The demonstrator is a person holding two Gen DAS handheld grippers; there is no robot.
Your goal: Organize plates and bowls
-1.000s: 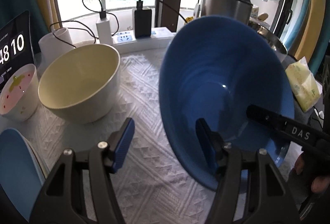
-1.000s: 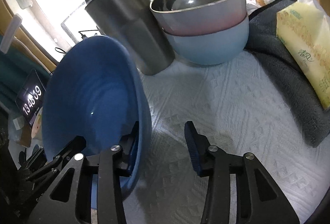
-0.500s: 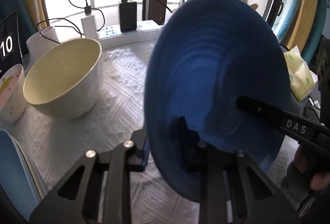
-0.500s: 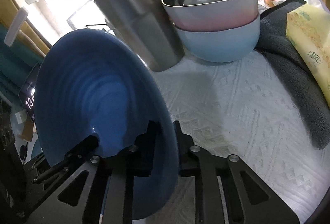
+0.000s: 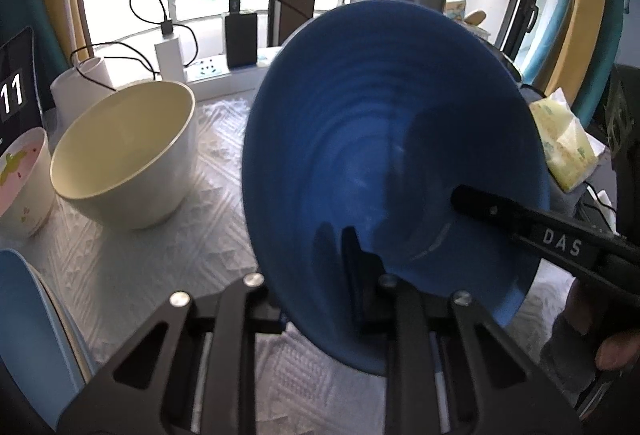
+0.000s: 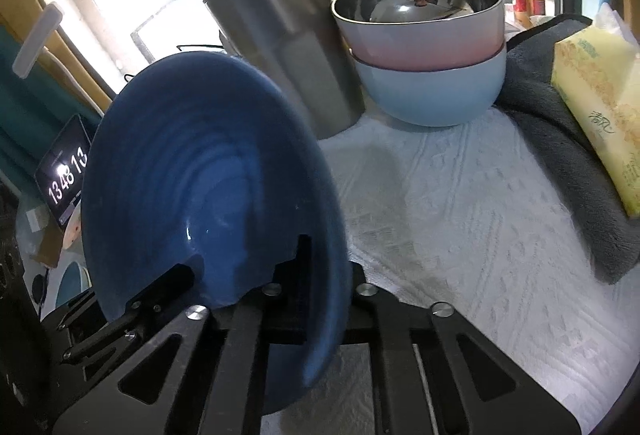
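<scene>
A dark blue ribbed bowl (image 5: 380, 139) is held tilted on edge above the white cloth (image 6: 460, 215), its hollow facing both cameras. My left gripper (image 5: 316, 275) grips its lower rim; one finger (image 5: 352, 255) lies inside, the other is behind the wall, and the jaws are still closing. My right gripper (image 6: 324, 275) is shut on the opposite rim of the blue bowl (image 6: 192, 171), with one finger (image 6: 302, 255) inside. Each wrist view also shows the other gripper's finger reaching into the bowl.
A cream bowl (image 5: 124, 155), a small pink-patterned bowl (image 5: 22, 187) and a light blue plate (image 5: 28, 335) sit at the left. A steel-lined pink bowl (image 6: 420, 19) is stacked in a pale blue bowl (image 6: 432, 91) beside a steel tumbler (image 6: 280, 55). A tissue pack (image 6: 600, 107) lies on a grey towel (image 6: 560, 155).
Both grippers went from open astride the bowl's rim to clamped on it. The bowl now stands a little higher and fills more of each view.
</scene>
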